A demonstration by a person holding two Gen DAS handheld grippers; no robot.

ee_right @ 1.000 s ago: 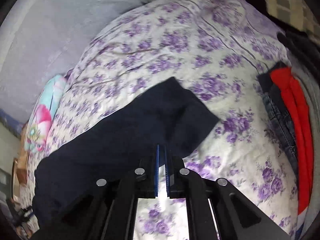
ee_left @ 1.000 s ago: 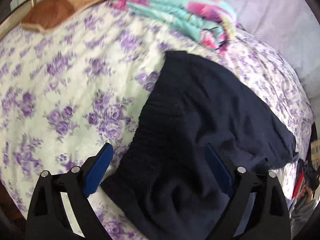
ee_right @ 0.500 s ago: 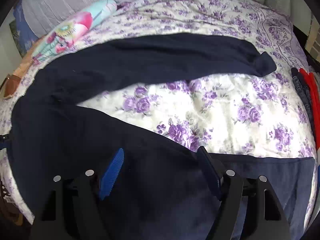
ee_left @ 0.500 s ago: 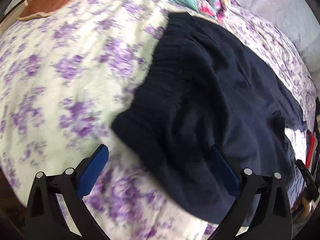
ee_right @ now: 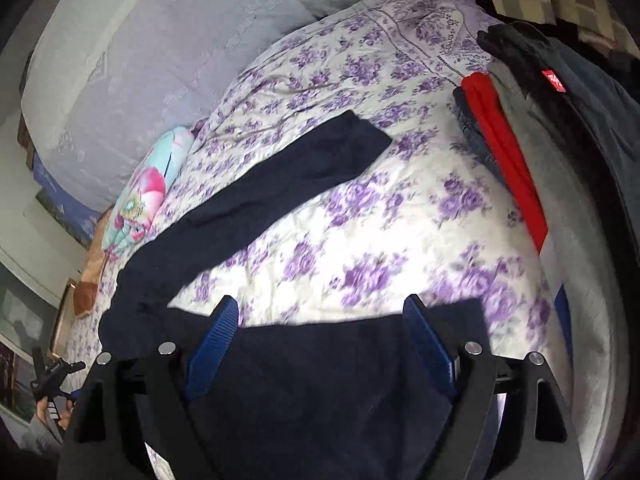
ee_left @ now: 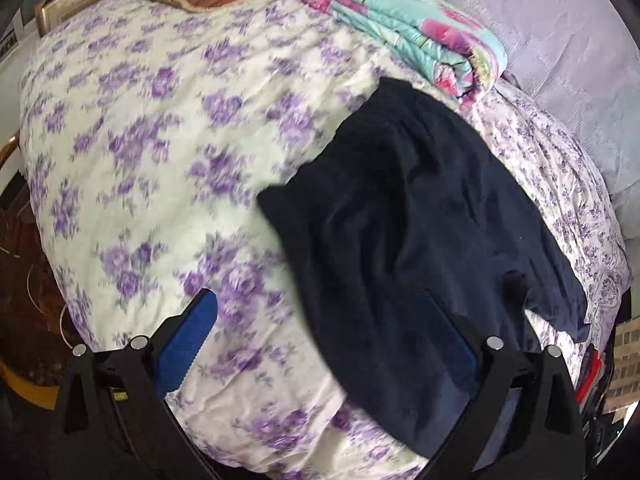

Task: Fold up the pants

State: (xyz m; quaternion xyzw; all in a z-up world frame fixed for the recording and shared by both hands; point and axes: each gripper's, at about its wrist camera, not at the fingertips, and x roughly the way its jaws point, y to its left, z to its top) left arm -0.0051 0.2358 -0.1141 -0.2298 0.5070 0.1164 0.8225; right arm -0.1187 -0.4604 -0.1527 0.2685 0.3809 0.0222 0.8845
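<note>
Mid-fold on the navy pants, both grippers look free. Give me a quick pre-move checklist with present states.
1. Left gripper open, nothing pinched: ok.
2. Right gripper open, jaws just opened, pads off the cloth: ok.
3. Navy pants lying flat: not ok, legs splayed apart with floral bedspread between them, waist end rumpled.
4. Far leg cuff clear of the folded clothes stack: ok.
5. Waistband clear of the folded floral blanket: cannot tell, they sit very close.

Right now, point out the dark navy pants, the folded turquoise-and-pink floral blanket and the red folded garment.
dark navy pants (ee_left: 420, 216), left wrist view, waist area.
folded turquoise-and-pink floral blanket (ee_left: 416, 28), left wrist view, top face.
red folded garment (ee_right: 504, 148), right wrist view, mid-length.
</note>
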